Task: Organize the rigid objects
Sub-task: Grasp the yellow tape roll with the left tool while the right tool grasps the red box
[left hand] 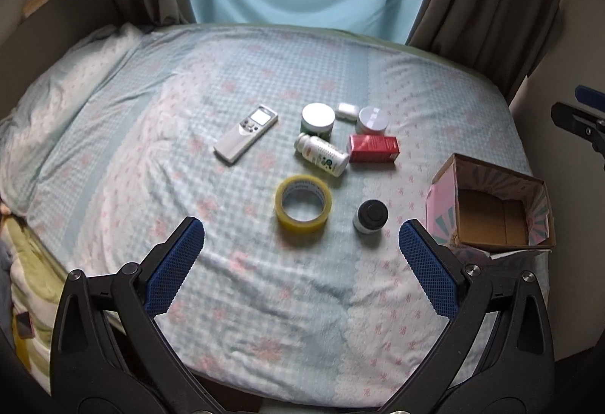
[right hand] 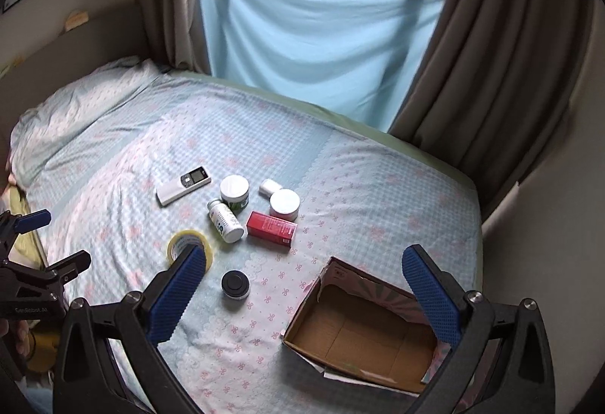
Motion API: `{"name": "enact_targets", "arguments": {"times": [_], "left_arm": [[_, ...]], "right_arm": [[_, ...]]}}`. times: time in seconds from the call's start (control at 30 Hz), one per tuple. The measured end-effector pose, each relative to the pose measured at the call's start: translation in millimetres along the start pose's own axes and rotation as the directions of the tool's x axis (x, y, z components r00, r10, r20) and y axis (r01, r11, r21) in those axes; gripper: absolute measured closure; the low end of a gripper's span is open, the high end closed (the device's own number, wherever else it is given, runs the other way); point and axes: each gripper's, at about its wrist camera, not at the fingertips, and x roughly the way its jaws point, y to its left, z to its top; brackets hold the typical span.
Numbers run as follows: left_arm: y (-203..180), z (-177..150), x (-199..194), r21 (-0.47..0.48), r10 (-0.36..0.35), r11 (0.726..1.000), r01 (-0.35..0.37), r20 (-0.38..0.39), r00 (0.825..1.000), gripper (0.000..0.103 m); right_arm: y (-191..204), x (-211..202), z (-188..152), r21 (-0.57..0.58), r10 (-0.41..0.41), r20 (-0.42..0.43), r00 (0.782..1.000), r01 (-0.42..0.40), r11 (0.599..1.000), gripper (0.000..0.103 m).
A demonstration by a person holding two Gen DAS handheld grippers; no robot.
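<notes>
Bed (left hand: 264, 300): a pale blue checked quilt with pink bows carries every item; a light blue sheet (right hand: 314, 47) hangs across the window at the far side.
Left gripper (left hand: 301, 236): hovers over the near edge of the bed, its blue-padded fingers (left hand: 174, 262) spread wide and released, gripping nothing.
Remote control (left hand: 245, 133): lies flat at the left of the group, apart from the rest.
Tape roll (left hand: 303, 204): yellowish, lying flat, near the middle, just beyond the left gripper.
White bottle (left hand: 322, 154): on its side, touching the green jar (left hand: 318, 120) behind it and lying against the red box (left hand: 373, 148) to its right.
Small white case (left hand: 346, 110): sits at the far edge, between the green jar and the white-lidded jar (left hand: 373, 120).
Black-capped jar (left hand: 371, 216): stands upright, between the tape roll and the carton.
Cardboard carton (right hand: 363, 338): open-topped, on the right near corner of the bed, with bare brown card visible inside.
Right gripper (right hand: 302, 262): poised above the carton's near left side, fingers (right hand: 431, 289) parted wide and holding nothing.
</notes>
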Motion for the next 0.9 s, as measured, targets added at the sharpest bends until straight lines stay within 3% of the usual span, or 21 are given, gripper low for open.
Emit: {"name": "enact_targets", "arguments": {"times": [0.2, 0.33, 0.6, 0.73, 0.9], "left_arm": [[7.6, -9.8, 88.6, -0.035, -0.002, 0.999, -0.002, -0.120, 0.993, 0.001], [10.0, -14.1, 136.2, -0.054, -0.005, 0.999, -0.005, -0.184, 0.983, 0.001], [3.9, -32.0, 225.2, -0.025, 0.011, 1.000, -0.018, -0.270, 0.963, 0.001], [2.7, -37.2, 254.5, -0.016, 0.009, 1.000, -0.015, -0.289, 0.957, 0.001], [0.0, -36.4, 279.4, 0.003, 0.016, 1.000, -0.015, -0.306, 0.952, 0.001]], "right_arm": [[1.8, 104.2, 13.4, -0.165, 0.160, -0.147, 0.976, -0.184, 0.969, 0.000], [8.6, 177.2, 16.5, -0.276, 0.198, -0.258, 0.946, -0.268, 0.923, 0.000], [27.7, 296.6, 4.2, -0.511, 0.179, -0.387, 0.905, -0.372, 0.775, 0.000], [38.3, 342.1, -8.3, -0.578, 0.154, -0.462, 0.874, -0.428, 0.695, 0.017], [46.0, 372.0, -17.1, -0.604, 0.156, -0.504, 0.850, -0.475, 0.640, 0.024]]}}
